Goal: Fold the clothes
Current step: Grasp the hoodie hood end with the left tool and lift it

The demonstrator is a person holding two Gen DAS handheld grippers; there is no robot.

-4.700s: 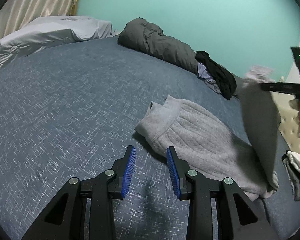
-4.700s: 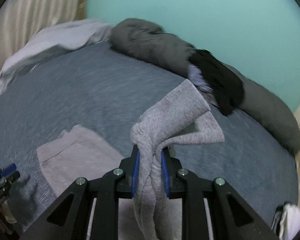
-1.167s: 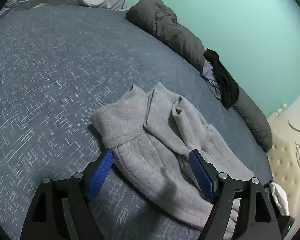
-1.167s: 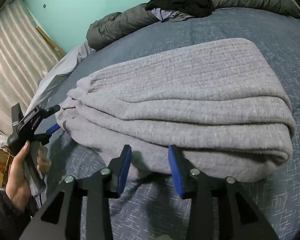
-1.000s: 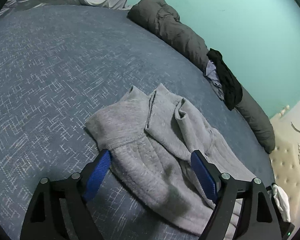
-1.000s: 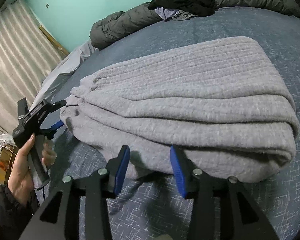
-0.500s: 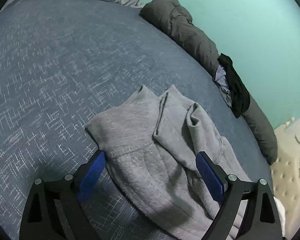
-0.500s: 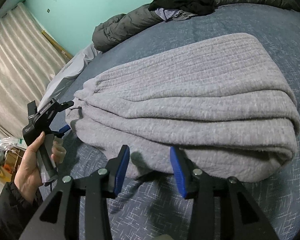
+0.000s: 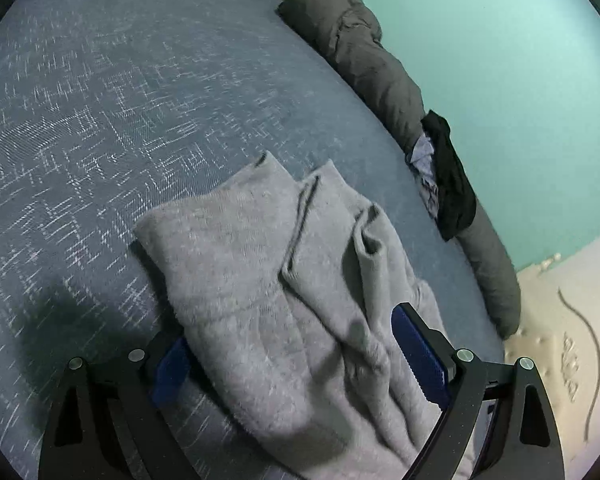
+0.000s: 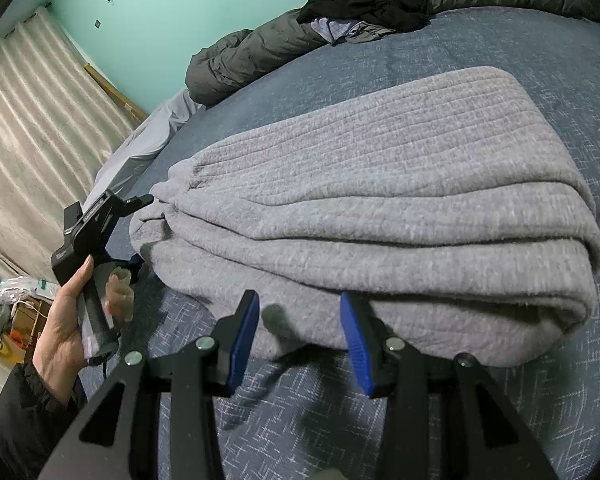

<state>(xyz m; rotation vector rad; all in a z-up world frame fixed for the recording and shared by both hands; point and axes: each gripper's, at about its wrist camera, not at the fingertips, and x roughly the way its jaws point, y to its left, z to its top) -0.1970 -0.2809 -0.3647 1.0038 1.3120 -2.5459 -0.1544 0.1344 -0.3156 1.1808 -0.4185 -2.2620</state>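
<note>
Grey sweater (image 9: 268, 288) lies folded on the bed (image 9: 100, 100), w/ one end near the bed's edge by the person's hand (image 10: 66, 320). Left gripper (image 9: 296, 356): jaws wide open, straddling that end, gripping nothing. Right gripper (image 10: 300, 330): jaws open, just at the sweater's folded side, empty. Dark duvet (image 10: 252, 56) w/ black clothes (image 10: 372, 4) on it along bed's far edge.

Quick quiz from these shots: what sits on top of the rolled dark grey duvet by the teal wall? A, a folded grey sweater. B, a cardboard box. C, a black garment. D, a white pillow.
C: a black garment is draped over the dark grey duvet, while the grey sweater lies apart on the blue bedspread.
</note>
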